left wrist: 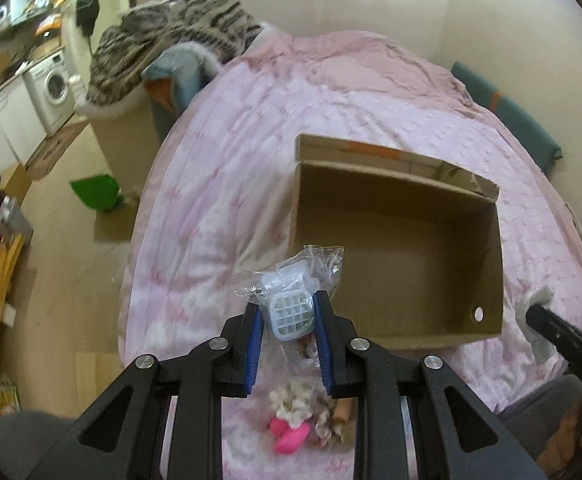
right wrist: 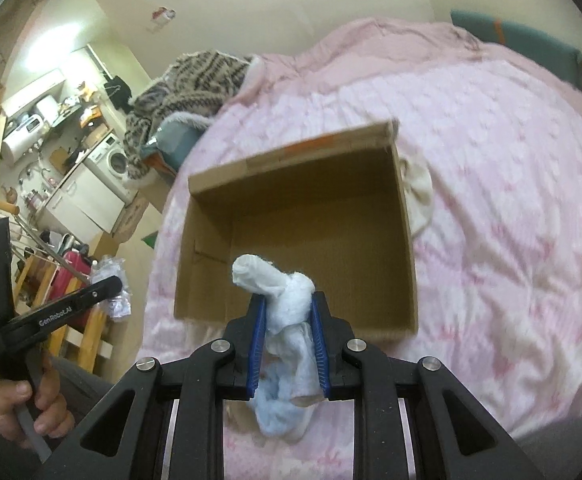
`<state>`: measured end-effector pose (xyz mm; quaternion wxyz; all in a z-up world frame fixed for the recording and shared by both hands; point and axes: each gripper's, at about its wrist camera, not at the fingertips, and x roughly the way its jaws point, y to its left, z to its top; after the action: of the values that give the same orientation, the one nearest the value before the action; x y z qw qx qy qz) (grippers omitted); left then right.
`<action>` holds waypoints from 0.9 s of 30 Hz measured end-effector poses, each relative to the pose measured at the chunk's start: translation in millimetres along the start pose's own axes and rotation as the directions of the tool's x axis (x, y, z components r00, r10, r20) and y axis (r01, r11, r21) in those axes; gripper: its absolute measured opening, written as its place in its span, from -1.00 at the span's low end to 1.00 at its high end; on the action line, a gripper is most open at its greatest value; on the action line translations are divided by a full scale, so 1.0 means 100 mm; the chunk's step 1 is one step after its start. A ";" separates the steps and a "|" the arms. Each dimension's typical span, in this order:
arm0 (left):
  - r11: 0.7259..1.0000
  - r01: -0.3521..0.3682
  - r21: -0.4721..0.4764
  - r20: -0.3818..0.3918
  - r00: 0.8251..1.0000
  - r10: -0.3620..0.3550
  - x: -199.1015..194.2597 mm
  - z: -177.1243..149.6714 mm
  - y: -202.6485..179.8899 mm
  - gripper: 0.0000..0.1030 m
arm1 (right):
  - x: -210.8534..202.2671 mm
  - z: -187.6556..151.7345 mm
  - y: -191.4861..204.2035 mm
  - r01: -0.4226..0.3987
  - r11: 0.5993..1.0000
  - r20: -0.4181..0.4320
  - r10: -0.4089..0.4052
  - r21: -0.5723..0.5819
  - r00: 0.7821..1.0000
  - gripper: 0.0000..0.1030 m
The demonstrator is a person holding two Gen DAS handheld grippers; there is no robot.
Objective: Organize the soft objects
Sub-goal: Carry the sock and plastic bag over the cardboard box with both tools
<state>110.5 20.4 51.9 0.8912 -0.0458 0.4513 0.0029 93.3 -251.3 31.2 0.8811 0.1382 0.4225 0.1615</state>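
The soft objects are split between my two grippers above the pink bed (left wrist: 219,168). My left hand-held gripper (left wrist: 289,320) is clamped narrow on a clear plastic bag (left wrist: 291,276) holding a pale blue gridded piece, with a doll's curly hair and pink shoes (left wrist: 289,438) dangling below the pads. My right hand-held gripper (right wrist: 289,316) is pinched on a bunched white-and-pale-blue cloth (right wrist: 287,304) that droops under the jaws.

I judge both loads light. The bag is slippery film (it could slide through the blue pads), so I would rather grip the firm gridded piece inside. The cloth is limp and compresses; a grip on its thick bunched middle suits it.

The open cardboard box (left wrist: 491,264) sits on the bed just ahead and looks empty.
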 end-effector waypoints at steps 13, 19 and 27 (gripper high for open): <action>0.996 0.073 0.052 0.000 0.997 -0.073 0.60 0.31 -0.38 -0.58 | 0.44 0.35 -0.06 0.032 0.999 0.033 -0.031 -0.036 0.999 -0.54; 0.993 0.082 0.087 0.000 0.997 -0.082 0.96 0.24 -0.47 -0.58 | 0.76 0.28 -0.20 0.042 0.999 -0.027 -0.041 0.016 0.999 -0.54; 0.990 0.122 0.071 -0.061 0.991 -0.117 1.24 0.12 -0.49 -0.57 | 1.05 0.14 -0.24 0.050 0.999 -0.131 -0.049 0.006 0.990 -0.53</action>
<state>196.3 -31.5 -36.7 0.8778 -0.0393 0.4725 -0.0687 171.0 -232.8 -43.0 0.8546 0.1207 0.4834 0.1464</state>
